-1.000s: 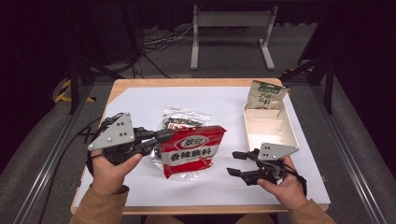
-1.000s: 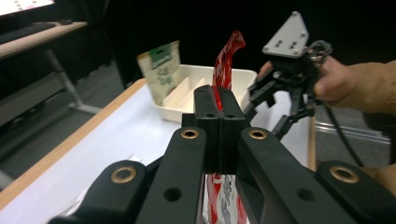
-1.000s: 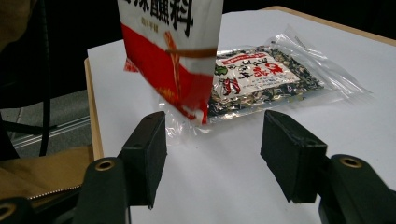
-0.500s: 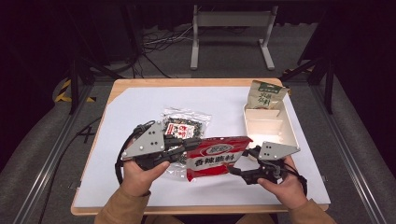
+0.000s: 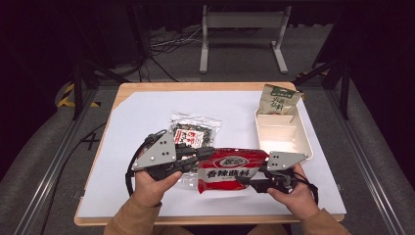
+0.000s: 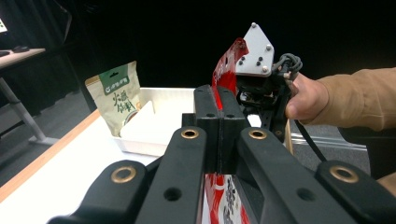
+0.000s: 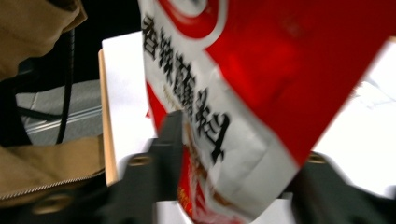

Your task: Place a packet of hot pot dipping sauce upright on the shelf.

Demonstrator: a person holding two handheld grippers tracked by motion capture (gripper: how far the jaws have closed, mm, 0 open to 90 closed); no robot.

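Note:
A red and white snack packet (image 5: 230, 169) hangs just above the table between my two hands. My left gripper (image 5: 208, 155) is shut on its left edge; in the left gripper view the jaws (image 6: 218, 107) meet on the thin red foil (image 6: 228, 58). My right gripper (image 5: 246, 181) is at the packet's lower right. Its jaws have just been closing, and in the right gripper view (image 7: 243, 140) the packet (image 7: 280, 56) spans the gap between them, with both jaws against it. That view is blurred.
A clear packet of dark snacks (image 5: 193, 131) lies behind the left hand. A white divided tray (image 5: 281, 137) stands at the right, with a green pouch (image 5: 278, 100) propped in its far end. The table's front edge is close under my hands.
The left gripper carried the red packet rightward and a little down, to a spot between the hands. The right gripper stayed put and its jaws closed in on the packet.

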